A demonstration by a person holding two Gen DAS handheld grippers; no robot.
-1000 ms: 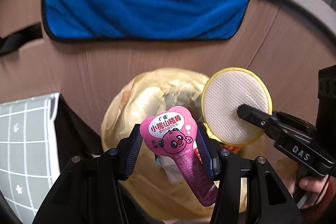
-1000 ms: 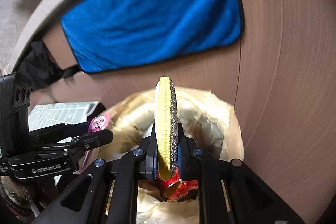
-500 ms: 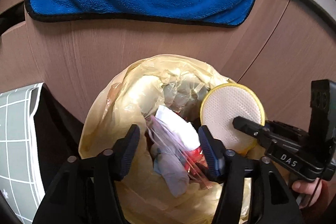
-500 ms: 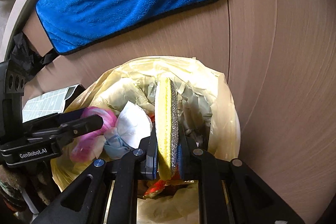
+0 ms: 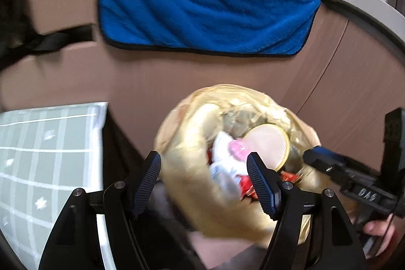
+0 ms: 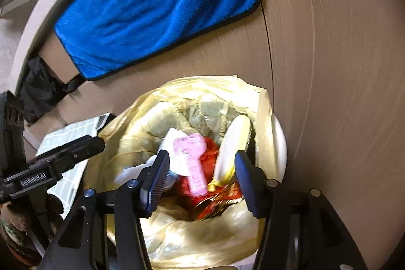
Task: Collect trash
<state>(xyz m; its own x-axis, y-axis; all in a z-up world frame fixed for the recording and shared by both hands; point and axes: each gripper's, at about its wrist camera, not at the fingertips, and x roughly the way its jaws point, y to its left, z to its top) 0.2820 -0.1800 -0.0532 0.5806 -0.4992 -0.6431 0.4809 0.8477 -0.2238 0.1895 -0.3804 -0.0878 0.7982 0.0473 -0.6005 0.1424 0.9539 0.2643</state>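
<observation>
Risk from here, as a judgement: round scouring pad [image 6: 234, 143] leaning on edge against the yellow bin liner [image 6: 192, 92], liable to tip further or snag the loose plastic if either hand brushes it. Pink wrapper [image 6: 189, 161] lying atop the trash inside the bag. Left gripper [image 5: 203, 184] and right gripper [image 6: 201, 184] both with jaws just spread and empty. A second earlier: wrapper and pad each clamped above the bin.

Pouch [image 6: 191, 158] and pad [image 6: 234, 141] lie in bag [image 6: 177, 98].

Both wrist views look steeply down, sharing the bin bag [image 5: 192, 179].
</observation>
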